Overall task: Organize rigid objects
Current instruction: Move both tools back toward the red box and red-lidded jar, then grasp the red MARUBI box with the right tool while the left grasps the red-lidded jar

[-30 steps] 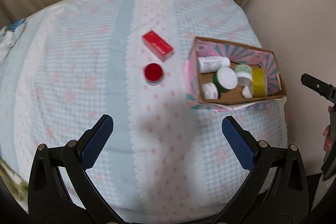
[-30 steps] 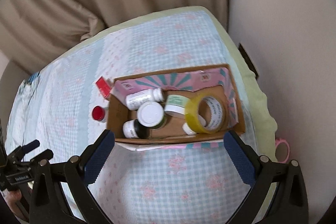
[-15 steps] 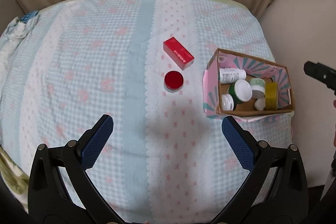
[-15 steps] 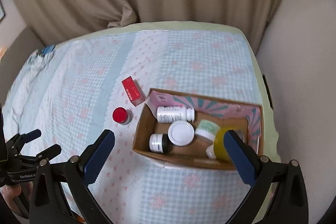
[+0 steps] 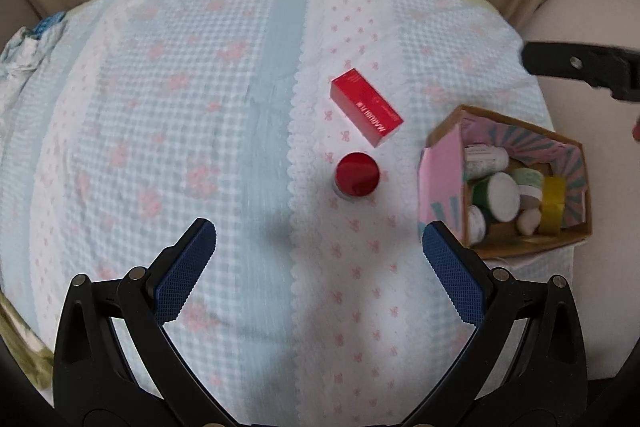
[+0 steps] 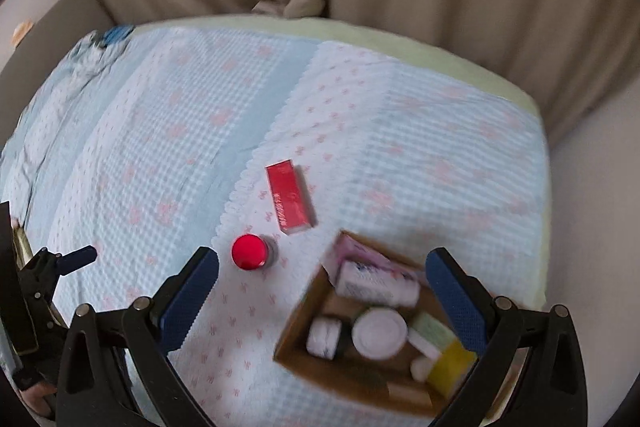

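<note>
Currently both my jaws spread wide, holding nothing: left gripper [image 5: 319,241], right gripper [image 6: 322,269] above the bed [image 5: 160,107]. Red box [image 5: 365,112] lies flat, red-capped jar [image 5: 357,175] just beside it, apart. Carton [image 5: 560,247] (bottles, jars, yellow tape inside) sits near the bed's right edge.

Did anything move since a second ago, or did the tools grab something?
Only the tools moved. Both pulled back from the cardboard box, so more of the bed shows. The left tool and right tool stayed open and empty. The red box, the red-capped jar and the things in the cardboard box stayed put.
</note>
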Demonstrator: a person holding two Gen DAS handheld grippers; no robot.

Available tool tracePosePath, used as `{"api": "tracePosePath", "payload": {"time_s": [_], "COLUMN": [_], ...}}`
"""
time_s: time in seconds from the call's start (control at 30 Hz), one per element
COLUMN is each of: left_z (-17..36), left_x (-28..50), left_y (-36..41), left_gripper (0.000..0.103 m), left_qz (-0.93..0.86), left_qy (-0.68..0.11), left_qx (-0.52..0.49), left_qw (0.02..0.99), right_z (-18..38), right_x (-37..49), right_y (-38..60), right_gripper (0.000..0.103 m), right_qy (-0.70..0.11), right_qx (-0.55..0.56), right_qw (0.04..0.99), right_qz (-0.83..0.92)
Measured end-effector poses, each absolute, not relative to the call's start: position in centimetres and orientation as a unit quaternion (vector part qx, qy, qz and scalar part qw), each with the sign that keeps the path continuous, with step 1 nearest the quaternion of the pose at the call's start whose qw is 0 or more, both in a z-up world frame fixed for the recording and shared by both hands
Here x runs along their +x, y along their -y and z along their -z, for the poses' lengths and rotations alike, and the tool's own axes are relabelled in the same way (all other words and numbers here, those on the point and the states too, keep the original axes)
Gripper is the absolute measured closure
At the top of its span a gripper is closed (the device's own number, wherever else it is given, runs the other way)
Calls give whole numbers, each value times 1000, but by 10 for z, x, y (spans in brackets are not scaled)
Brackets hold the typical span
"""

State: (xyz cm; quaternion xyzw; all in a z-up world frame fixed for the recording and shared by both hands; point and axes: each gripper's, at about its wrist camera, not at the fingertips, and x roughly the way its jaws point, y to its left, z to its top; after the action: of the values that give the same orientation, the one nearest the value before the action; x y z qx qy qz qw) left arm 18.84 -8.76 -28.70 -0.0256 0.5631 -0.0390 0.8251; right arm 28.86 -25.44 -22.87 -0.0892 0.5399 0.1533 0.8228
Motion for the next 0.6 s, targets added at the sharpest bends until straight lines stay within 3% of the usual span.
{"api": "tracePosePath", "payload": {"time_s": [0.43, 0.6], "left_z": [375, 411], "left_x": [243, 249], "left_y": [98, 118], "left_gripper": [0, 3], "left_qz": [50, 67], "left_qy": [-598, -592], "left_qx": [-31, -13], "left_qw": [799, 803], "right_z": [346, 392], "right_x": [382, 404], "right_y": [182, 168], "right_gripper": [1, 19], "right_qy": [-623, -655], "right_qx": [-182, -205], "right_qw": [729, 689], "right_qz": [-217, -231]}}
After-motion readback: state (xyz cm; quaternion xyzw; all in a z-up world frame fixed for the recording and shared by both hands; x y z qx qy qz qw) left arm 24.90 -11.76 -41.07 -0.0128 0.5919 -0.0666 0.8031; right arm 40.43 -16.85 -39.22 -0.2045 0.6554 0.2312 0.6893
